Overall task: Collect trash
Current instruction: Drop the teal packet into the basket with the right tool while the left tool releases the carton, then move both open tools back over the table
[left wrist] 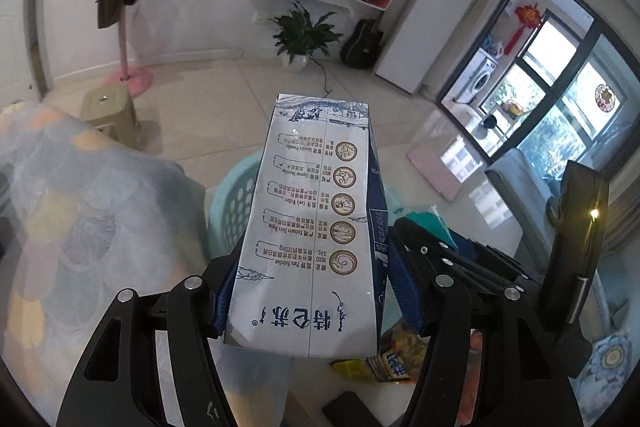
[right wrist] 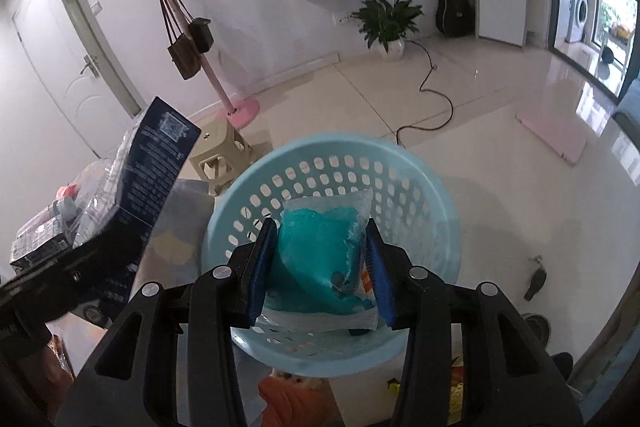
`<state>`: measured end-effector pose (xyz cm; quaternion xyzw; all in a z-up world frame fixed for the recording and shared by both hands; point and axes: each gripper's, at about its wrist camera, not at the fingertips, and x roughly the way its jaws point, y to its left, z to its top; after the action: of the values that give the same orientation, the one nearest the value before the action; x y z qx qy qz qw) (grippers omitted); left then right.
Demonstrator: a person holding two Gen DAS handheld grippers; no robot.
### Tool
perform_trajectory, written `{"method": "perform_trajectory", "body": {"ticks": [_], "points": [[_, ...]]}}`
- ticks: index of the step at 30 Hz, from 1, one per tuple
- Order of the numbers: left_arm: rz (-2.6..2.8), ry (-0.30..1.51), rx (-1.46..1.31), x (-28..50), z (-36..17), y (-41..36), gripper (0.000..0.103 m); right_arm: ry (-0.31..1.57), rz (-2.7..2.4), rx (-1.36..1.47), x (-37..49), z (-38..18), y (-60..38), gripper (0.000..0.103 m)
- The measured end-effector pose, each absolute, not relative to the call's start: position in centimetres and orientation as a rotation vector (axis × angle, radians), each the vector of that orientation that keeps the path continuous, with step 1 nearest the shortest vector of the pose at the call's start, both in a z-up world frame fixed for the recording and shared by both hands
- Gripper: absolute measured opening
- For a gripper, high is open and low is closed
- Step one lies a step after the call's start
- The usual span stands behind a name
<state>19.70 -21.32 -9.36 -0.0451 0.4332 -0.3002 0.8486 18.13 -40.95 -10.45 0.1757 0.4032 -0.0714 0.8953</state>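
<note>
A white and blue milk carton [left wrist: 312, 211] stands upright between the blue pads of my left gripper [left wrist: 312, 291], which is shut on its lower part. The same carton [right wrist: 160, 163] shows at the left of the right wrist view. My right gripper [right wrist: 320, 267] is shut on a clear packet with teal contents [right wrist: 320, 251], and it hangs just above the open mouth of a light blue perforated basket [right wrist: 420, 187]. In the left wrist view the basket [left wrist: 232, 195] sits behind the carton and is partly hidden by it.
A beige stool [right wrist: 220, 151] and a pink coat stand [right wrist: 240, 111] are beyond the basket. A black cable [right wrist: 432, 107] crosses the tiled floor. A patterned cloth [left wrist: 80, 211] lies at the left. Yellow and orange wrappers [left wrist: 384, 359] lie under the grippers.
</note>
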Motion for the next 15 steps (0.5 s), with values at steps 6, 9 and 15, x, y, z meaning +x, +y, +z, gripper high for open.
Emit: {"method": "perform_trajectory", "body": {"ticks": [6,9,15], "points": [[-0.644,0.887,-0.106,19.6,-9.2,-21.0,0.072,0.873,-0.155,0.374,18.6,-11.3,-41.0,0.053],[-0.636,0.865,-0.087,19.1,-8.7,-20.4,0.072,0.863,-0.163,0.369,18.1,-11.0,-40.8,0.054],[-0.635,0.791,-0.062,17.7,-6.4,-20.0,0.071,0.826,-0.152,0.353,17.4,-9.4,-40.0,0.054]]}}
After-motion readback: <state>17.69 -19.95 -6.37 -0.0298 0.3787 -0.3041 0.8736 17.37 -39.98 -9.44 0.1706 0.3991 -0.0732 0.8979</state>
